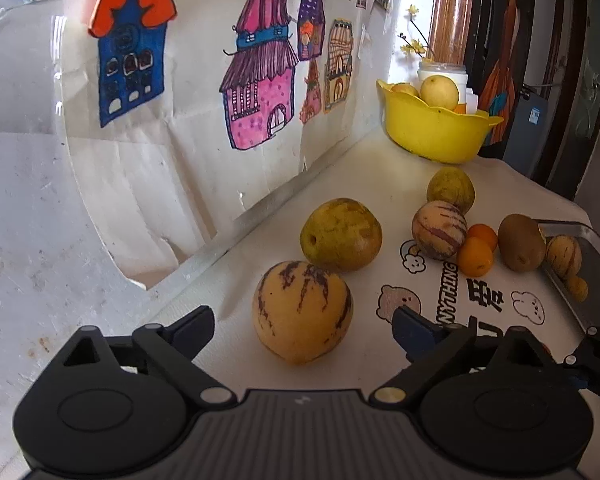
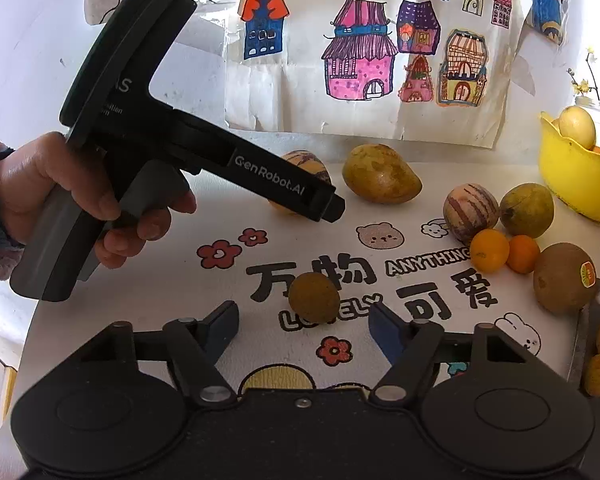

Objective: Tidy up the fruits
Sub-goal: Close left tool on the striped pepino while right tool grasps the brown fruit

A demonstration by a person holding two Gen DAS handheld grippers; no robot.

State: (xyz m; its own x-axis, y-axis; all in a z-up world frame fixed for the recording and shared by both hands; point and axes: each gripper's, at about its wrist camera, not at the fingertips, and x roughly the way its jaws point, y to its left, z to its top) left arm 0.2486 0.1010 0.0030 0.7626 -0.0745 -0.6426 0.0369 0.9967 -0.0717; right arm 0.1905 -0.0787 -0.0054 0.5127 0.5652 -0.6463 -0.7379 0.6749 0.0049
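My left gripper [image 1: 303, 322] is open, its fingers on either side of a yellow purple-striped melon [image 1: 302, 312] on the white printed cloth. Behind it lies a green-yellow fruit [image 1: 341, 234]. Further right are a striped melon [image 1: 439, 229], a green fruit [image 1: 451, 189], two small oranges [image 1: 476, 250] and a kiwi [image 1: 521, 242]. My right gripper [image 2: 302, 322] is open, with a small brown-green fruit [image 2: 314, 297] just ahead between its fingertips. The left gripper's body shows in the right wrist view [image 2: 284, 184], partly hiding the striped melon.
A yellow bowl [image 1: 432, 130] holding fruits stands at the far right by the wall. A metal tray [image 1: 598, 264] with a striped melon and a small yellow fruit sits at the right edge. A wall with house drawings runs along the back.
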